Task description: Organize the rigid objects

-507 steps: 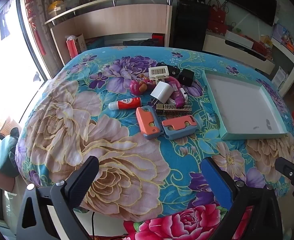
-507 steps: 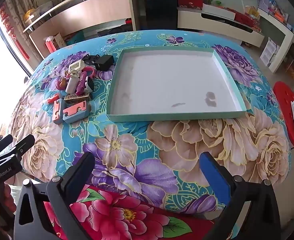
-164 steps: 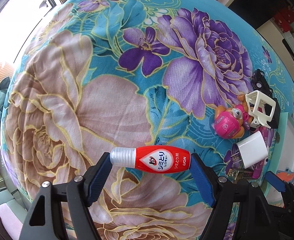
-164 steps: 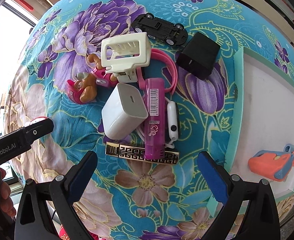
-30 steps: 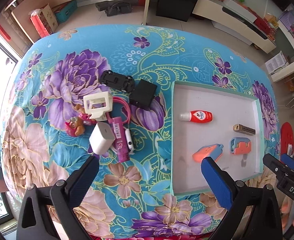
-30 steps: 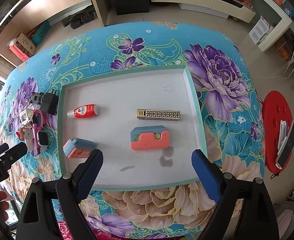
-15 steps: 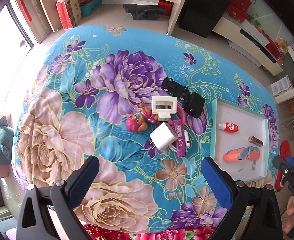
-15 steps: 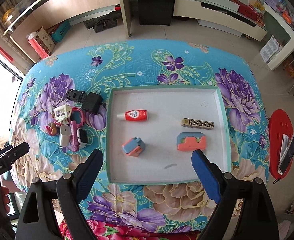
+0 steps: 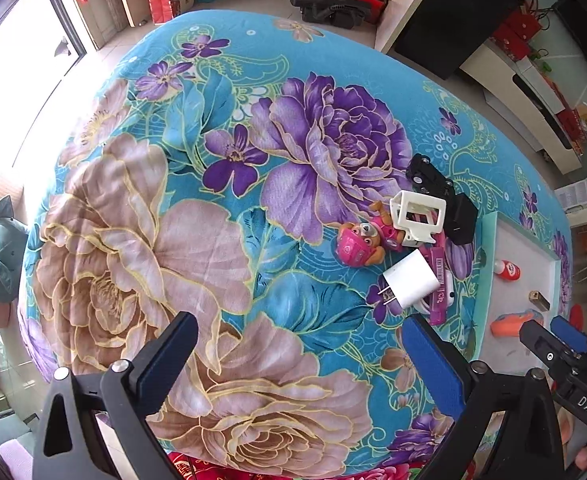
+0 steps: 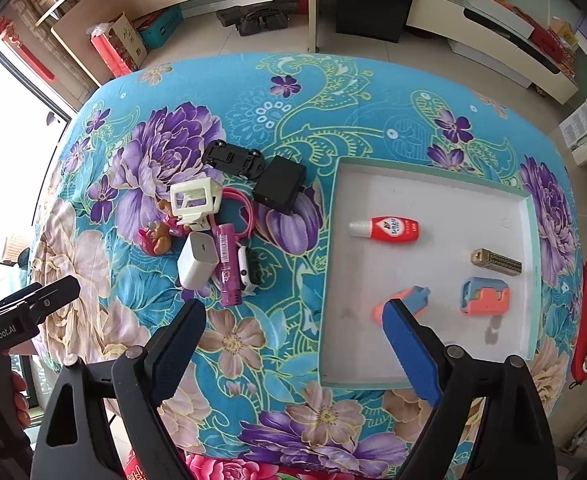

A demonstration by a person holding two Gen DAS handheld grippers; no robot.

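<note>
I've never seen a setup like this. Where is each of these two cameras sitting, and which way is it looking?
Left wrist view: on the left gripper, looking down at the floral tablecloth; its open fingers and the right gripper's tip show.
Right wrist view: on the right gripper, looking down at the tray; its open fingers, plus a hand holding the left gripper.
Shared: white charger, black toy car, red bottle.

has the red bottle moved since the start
Yes. The red bottle now lies inside the tray; it started on the cloth left of the tray.
</note>
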